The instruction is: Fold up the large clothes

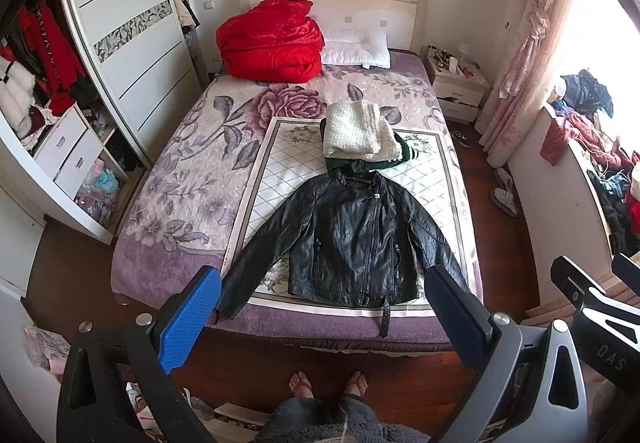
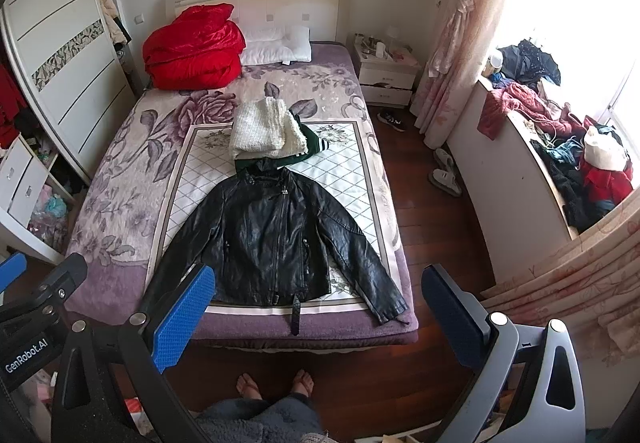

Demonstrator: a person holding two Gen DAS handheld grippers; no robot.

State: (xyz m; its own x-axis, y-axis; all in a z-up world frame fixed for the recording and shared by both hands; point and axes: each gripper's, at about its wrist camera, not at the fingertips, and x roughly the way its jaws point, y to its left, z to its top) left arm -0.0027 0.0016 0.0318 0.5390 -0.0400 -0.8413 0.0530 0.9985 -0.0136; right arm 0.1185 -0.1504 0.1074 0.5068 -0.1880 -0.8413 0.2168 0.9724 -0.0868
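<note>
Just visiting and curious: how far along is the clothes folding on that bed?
Done, it seems: a white knit garment lies folded on top of a green one mid-bed. In hand: nothing yet; the left gripper and right gripper are both open, above the foot of the bed. Left: the black leather jacket is spread flat, sleeves out, unfolded. More clothes are heaped on the window ledge.

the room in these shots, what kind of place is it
Almost certainly a home bedroom: a bed with pillows and a red quilt, a sliding-door wardrobe, and a nightstand. A black leather jacket lies spread on the bed.
</note>
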